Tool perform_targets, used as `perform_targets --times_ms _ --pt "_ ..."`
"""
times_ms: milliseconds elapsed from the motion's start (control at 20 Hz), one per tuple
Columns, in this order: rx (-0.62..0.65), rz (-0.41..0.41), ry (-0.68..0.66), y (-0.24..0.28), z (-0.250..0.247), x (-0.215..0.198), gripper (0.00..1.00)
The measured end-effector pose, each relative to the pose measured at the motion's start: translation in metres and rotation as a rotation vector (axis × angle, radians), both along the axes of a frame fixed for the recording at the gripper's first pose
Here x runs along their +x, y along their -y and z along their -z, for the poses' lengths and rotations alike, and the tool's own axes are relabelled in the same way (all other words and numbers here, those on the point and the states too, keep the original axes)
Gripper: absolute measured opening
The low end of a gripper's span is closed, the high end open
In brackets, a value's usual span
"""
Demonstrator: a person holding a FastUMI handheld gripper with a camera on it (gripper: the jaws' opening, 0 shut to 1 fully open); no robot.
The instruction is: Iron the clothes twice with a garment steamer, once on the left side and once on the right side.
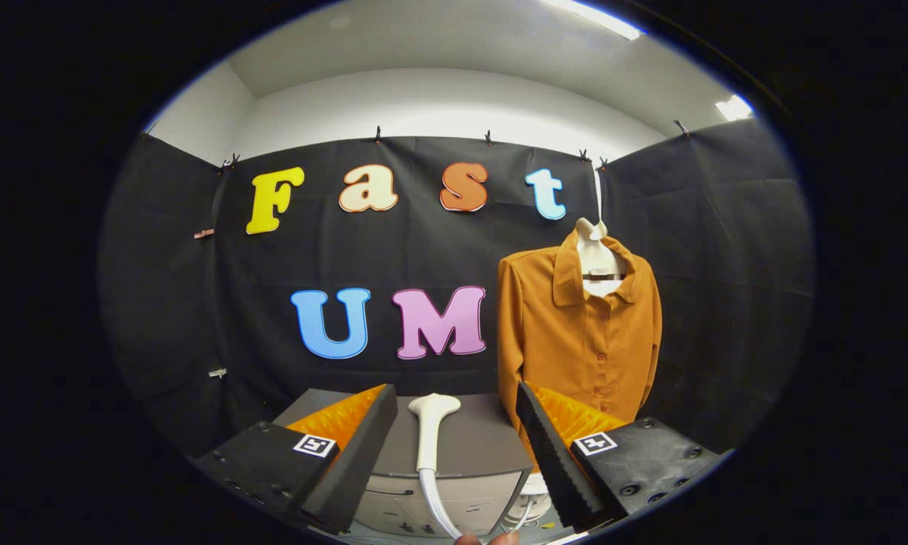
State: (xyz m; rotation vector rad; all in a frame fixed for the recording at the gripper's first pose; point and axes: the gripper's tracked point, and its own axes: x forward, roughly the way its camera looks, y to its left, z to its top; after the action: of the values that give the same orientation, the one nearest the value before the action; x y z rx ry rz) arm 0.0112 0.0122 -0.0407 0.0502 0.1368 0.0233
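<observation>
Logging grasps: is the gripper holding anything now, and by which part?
Nothing: the gripper is open, its fingers either side of the white steamer head without touching it.

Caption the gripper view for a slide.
Open gripper flanks white steamer head on grey cabinet; orange shirt hangs beyond.

steamer head [432, 412] lying on cabinet [484, 446], between spread gripper [454, 446] fingers; shirt [578, 341] hanging far right, behind cabinet
</observation>
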Motion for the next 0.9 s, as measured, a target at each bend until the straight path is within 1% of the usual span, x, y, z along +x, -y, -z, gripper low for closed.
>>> perform_targets --times_ms 200,500,650,900 --pt "0.009 -0.031 -0.125 -0.018 0.040 0.020 0.98" --pt "0.022 -0.048 -0.401 -0.040 0.136 0.058 0.99" --pt "-0.027 -0.037 -0.482 -0.041 0.174 0.077 0.99" --pt "-0.056 -0.019 -0.597 -0.047 0.230 0.102 0.99"
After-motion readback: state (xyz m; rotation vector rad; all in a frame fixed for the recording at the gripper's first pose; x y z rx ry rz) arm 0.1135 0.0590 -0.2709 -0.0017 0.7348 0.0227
